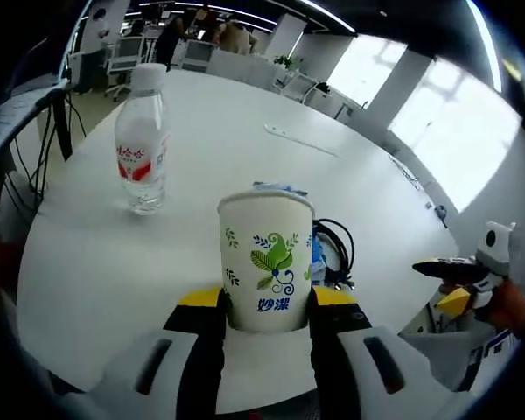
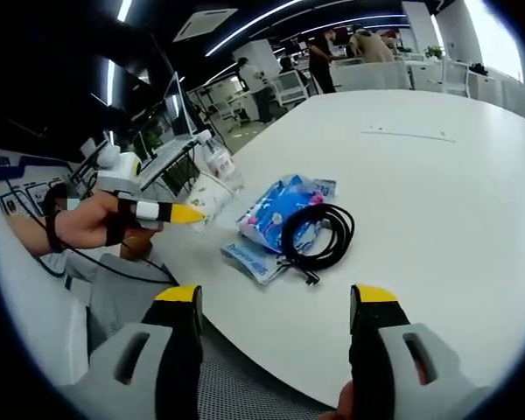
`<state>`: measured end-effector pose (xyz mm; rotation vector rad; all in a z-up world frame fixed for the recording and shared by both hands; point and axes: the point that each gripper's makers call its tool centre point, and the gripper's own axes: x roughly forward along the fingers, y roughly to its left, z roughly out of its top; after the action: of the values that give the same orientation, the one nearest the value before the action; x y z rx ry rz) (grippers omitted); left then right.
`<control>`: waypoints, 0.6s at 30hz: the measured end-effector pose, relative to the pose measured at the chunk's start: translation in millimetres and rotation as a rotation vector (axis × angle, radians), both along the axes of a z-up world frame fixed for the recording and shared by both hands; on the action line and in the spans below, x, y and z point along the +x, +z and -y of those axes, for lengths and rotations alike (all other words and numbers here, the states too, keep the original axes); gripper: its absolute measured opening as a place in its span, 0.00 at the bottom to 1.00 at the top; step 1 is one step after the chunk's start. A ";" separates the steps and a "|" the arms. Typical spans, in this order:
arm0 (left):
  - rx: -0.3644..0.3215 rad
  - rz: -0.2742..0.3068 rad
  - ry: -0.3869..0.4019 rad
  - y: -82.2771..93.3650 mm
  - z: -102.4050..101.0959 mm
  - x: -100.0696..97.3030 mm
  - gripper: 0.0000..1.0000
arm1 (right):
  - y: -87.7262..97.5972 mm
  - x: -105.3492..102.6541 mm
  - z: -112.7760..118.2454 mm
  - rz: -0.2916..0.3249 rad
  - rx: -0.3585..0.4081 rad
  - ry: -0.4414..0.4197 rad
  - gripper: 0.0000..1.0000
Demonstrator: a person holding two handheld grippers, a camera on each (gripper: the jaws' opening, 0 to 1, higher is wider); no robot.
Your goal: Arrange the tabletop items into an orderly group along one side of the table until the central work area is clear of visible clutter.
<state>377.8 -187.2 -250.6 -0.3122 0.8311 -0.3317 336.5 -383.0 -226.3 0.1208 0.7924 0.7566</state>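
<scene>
The left gripper (image 1: pixel 267 302) grips a white paper cup with green leaf print (image 1: pixel 267 262) near the white round table (image 1: pixel 201 166) edge. The right gripper (image 2: pixel 276 302) is spread wide, nothing between its 2 jaws, before a coiled black cable (image 2: pixel 319 232) on blue packets (image 2: pixel 267 214). A clear plastic water bottle (image 1: pixel 143 144) stands far left.

White round table (image 2: pixel 437 201) carries it all: bottle (image 1: pixel 143 144) standing upright towards the far edge, a black cable (image 2: pixel 318 234) coiled over blue packets (image 2: pixel 271 214) near the front edge, and a thin strip (image 1: pixel 299 140) lying further out.
</scene>
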 end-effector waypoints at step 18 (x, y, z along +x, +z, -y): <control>0.067 0.079 -0.167 15.7 40.2 -0.6 0.37 | 7.3 0.5 -11.1 0.008 -0.004 0.045 0.68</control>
<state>377.2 -227.4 -234.9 -0.1662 0.7909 -0.4679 337.0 -372.0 -219.0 0.0966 0.7908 0.7975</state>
